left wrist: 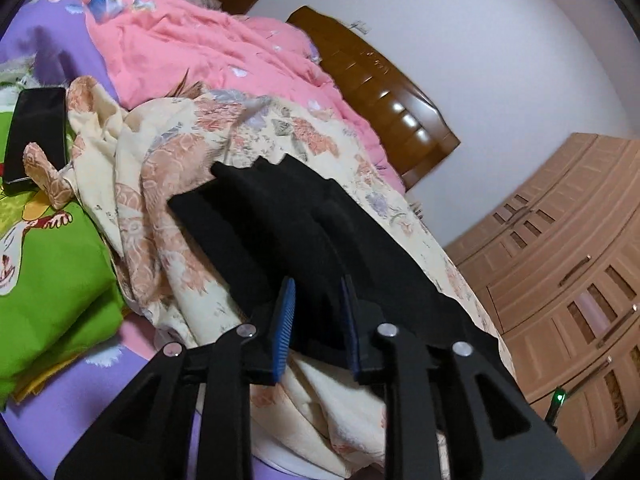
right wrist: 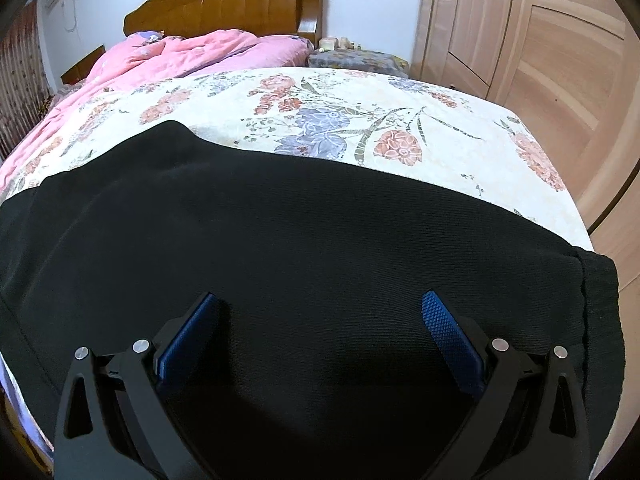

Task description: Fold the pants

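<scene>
Black pants (right wrist: pixel 304 232) lie spread across the floral bedsheet (right wrist: pixel 320 104) near the bed's front edge. In the left wrist view the pants (left wrist: pixel 280 224) run away from me in loose folds. My left gripper (left wrist: pixel 318 296) is shut on the near edge of the pants, the black cloth pinched between its blue pads. My right gripper (right wrist: pixel 320 304) is open wide, its blue pads (right wrist: pixel 444 320) hovering just above the middle of the pants, holding nothing.
A pink quilt (right wrist: pixel 192 52) is bunched by the wooden headboard (right wrist: pixel 228 4). A green cushion (left wrist: pixel 52 280) and a black phone (left wrist: pixel 36 132) lie at the left. A wardrobe (left wrist: pixel 568 256) stands right of the bed, and a cluttered nightstand (right wrist: pixel 356 56) beside the headboard.
</scene>
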A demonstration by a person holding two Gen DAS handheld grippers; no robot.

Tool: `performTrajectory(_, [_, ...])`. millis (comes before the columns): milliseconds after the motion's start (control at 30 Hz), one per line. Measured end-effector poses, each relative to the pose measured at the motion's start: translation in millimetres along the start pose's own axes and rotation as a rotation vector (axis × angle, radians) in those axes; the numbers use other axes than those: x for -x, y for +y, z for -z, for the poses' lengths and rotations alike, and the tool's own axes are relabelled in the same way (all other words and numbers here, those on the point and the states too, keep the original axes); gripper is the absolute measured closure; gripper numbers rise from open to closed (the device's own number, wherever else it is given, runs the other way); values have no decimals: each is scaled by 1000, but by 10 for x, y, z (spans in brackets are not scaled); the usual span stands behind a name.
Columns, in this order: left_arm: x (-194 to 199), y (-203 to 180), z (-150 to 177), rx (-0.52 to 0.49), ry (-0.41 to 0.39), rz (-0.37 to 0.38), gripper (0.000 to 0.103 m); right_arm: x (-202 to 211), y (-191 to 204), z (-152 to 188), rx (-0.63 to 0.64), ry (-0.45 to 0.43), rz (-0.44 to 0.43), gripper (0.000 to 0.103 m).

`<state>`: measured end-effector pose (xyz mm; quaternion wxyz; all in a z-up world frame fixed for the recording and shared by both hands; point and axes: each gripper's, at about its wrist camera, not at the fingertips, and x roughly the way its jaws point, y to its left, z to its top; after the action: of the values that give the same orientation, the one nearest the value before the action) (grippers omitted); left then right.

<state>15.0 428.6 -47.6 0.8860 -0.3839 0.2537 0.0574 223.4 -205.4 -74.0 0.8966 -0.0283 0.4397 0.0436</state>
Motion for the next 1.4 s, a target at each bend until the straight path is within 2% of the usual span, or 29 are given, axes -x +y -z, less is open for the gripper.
performTrajectory(33, [-35, 21, -70, 12, 5, -26, 50, -2, -1, 0, 1, 1, 1, 5])
performTrajectory(67, [-56, 46, -116, 18, -6, -42, 33, -3, -1, -2, 1, 1, 1, 5])
performTrajectory(133, [-145, 60, -226, 18, -6, -42, 35, 0, -4, -1, 0, 0, 0, 5])
performTrajectory(200, [-261, 68, -298, 30, 20, 3, 76, 5, -7, 0, -1, -2, -1, 5])
performTrajectory(233, [-320, 57, -317, 32, 36, -13, 85, 5, -10, 1, -1, -3, -2, 5])
performTrajectory(333, [-175, -122, -280, -36, -20, -50, 86, 7, -19, -3, -5, -6, -9, 5])
performTrajectory(400, [-43, -231, -246, -64, -49, -42, 86, 10, -22, -2, -7, -7, -12, 5])
performTrajectory(500, [113, -249, -213, -44, -55, -23, 86, 16, -22, 0, -5, -8, -14, 5])
performTrajectory(667, [-74, 143, -85, 55, 16, -70, 86, 27, -39, 1, -12, -14, -25, 5])
performTrajectory(800, [-69, 169, -30, 34, 2, -86, 82, 20, -35, -4, -10, -12, -23, 5])
performTrajectory(833, [-42, 149, -31, 27, -1, -99, 75, 21, -37, -4, -10, -13, -24, 5])
performTrajectory(867, [-3, 134, -16, 19, -8, -118, 57, 21, -38, -5, -11, -14, -25, 5])
performTrajectory(933, [137, 129, -8, 12, -52, -141, 35, 20, -34, -6, -11, -15, -25, 5])
performTrajectory(967, [190, 146, -14, 12, -66, -133, 34, 15, -28, -10, -9, -13, -22, 5])
performTrajectory(1033, [184, 202, -61, 33, -46, -112, 36, 13, -28, -8, -5, -10, -19, 5])
performTrajectory(1133, [88, 296, -111, 96, 13, -7, 43, 14, -30, -5, -6, -11, -20, 5])
performTrajectory(1167, [54, 295, -119, 98, 24, 6, 44, 12, -30, -6, -6, -11, -20, 5])
performTrajectory(1233, [-30, 291, -129, 108, 47, 23, 44, 12, -24, -5, -3, -10, -16, 5])
performTrajectory(1300, [-108, 315, -135, 125, 65, 0, 44, 14, -22, -4, -2, -10, -15, 5])
performTrajectory(1400, [-152, 389, -123, 160, 69, 23, 43, 13, -14, -6, -3, -10, -16, 5])
